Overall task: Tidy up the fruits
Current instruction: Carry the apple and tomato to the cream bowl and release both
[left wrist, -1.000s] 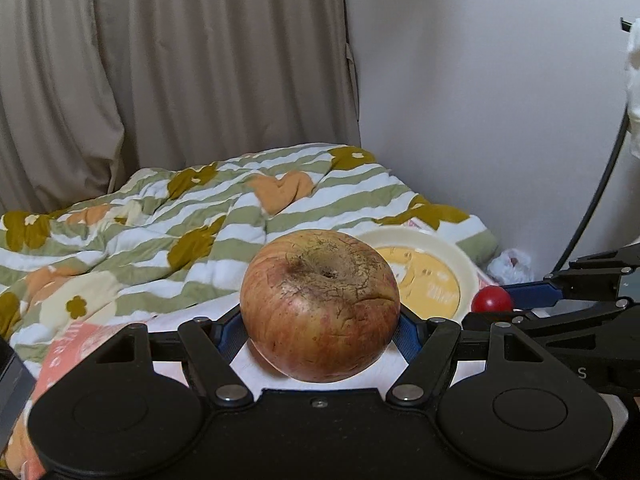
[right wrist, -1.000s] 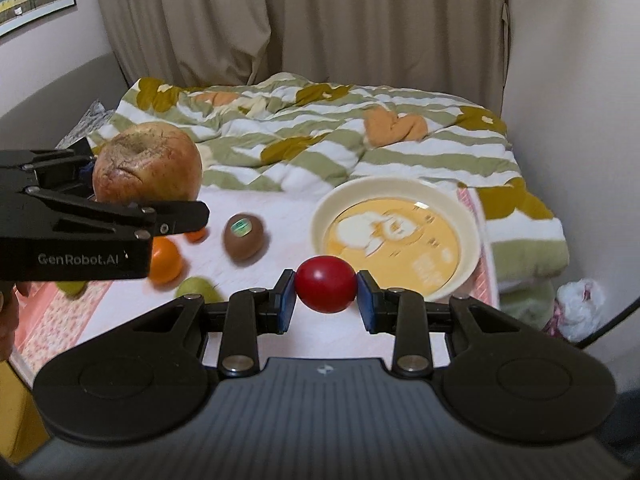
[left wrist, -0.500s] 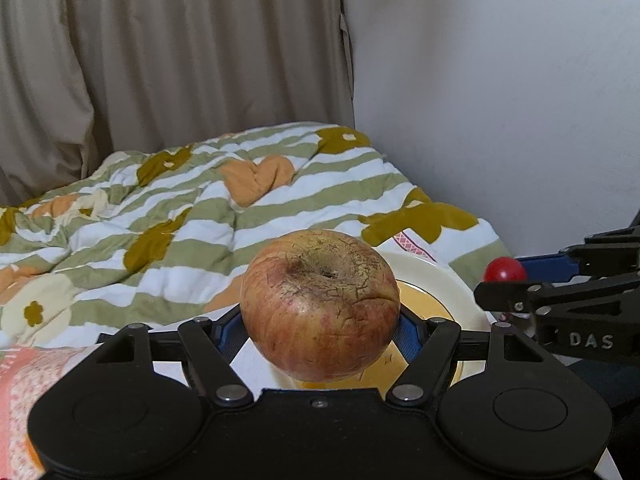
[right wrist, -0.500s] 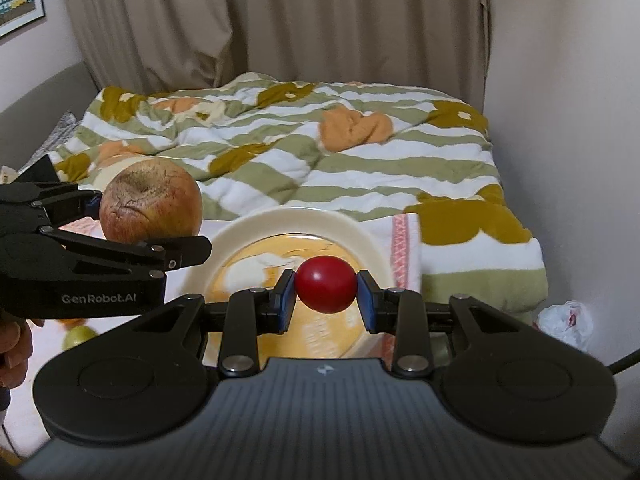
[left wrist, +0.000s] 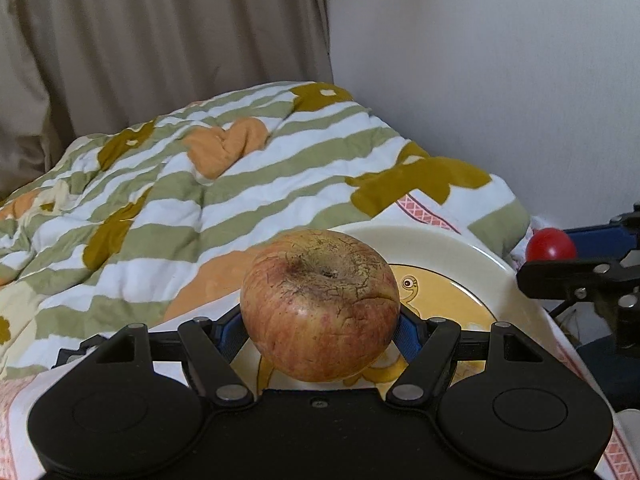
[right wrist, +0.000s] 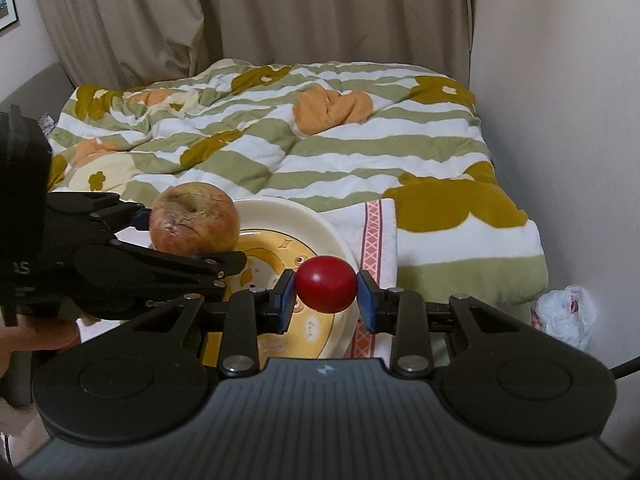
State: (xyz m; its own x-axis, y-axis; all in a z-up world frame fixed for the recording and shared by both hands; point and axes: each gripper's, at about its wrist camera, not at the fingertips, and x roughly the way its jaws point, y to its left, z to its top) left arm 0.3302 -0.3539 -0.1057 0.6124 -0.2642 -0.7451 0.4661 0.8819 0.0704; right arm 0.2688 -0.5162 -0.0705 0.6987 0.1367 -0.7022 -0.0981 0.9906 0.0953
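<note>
Bedding is filling the space ahead of both tools: a striped duvet (right wrist: 304, 148) in green and white with mustard flowers is lying rumpled beyond them, and beige curtains (right wrist: 248, 12) are hanging behind it. A cream plate (right wrist: 320, 224) with a yellow cartoon centre is sitting on the patterned sheet at the near edge of the bed, directly below and ahead of the fingers. The left hand-held gripper (left wrist: 320, 320) is clamping a large, wrinkled apple (left wrist: 320, 304) between its blue pads, holding it in the air over the plate's near left part. The right hand-held gripper (right wrist: 326, 288) is squeezing a small red tomato (right wrist: 326, 284) above the plate's right rim. In the right wrist view the left tool is crossing in front of the plate's left half, hiding that part of the dish, and a bit of the person's hand (right wrist: 36, 332) is showing under it. A crumpled white plastic bag (right wrist: 566, 316) is lying by the wall, to the right of the right tool. Compared with a second ago, both tools have come forward and lower: the kiwi, oranges and other fruit on the sheet have slipped out of view, and the plate is now sitting right under both fruits instead of further ahead.
</note>
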